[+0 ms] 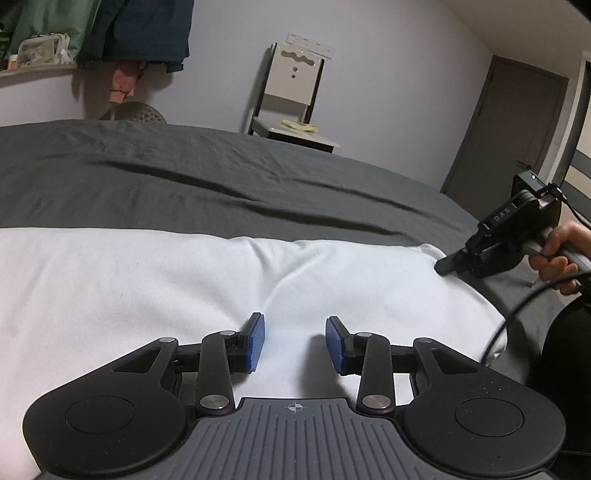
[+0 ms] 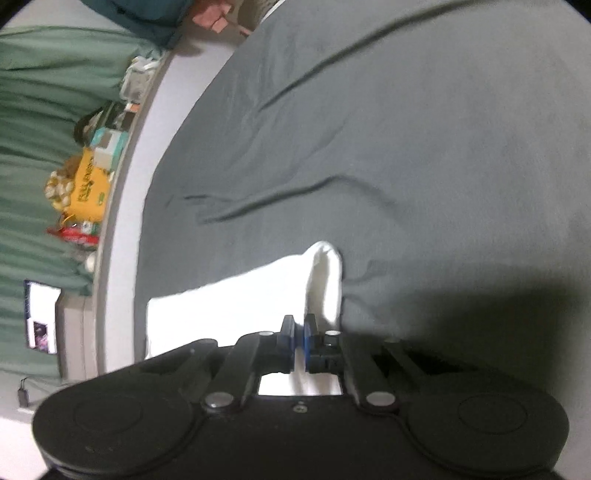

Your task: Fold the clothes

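A white garment (image 1: 147,288) lies spread flat on a dark grey bed sheet (image 1: 221,184). My left gripper (image 1: 294,322) hovers low over the garment's near middle; it is open, with nothing between its blue pads (image 1: 255,343). At the garment's far right corner, a hand (image 1: 557,251) holds my right gripper (image 1: 443,266), whose tips meet the cloth. In the right wrist view, my right gripper (image 2: 299,323) is shut on a raised fold at the edge of the white garment (image 2: 236,306), with the grey sheet (image 2: 369,147) beyond.
A chair (image 1: 291,96) stands past the bed's far side, and a dark door (image 1: 509,122) is at the right. Clothes (image 1: 140,33) hang on the wall. A cluttered ledge (image 2: 88,177) runs along the bed's edge. A black cable (image 1: 517,317) trails across the garment's right side.
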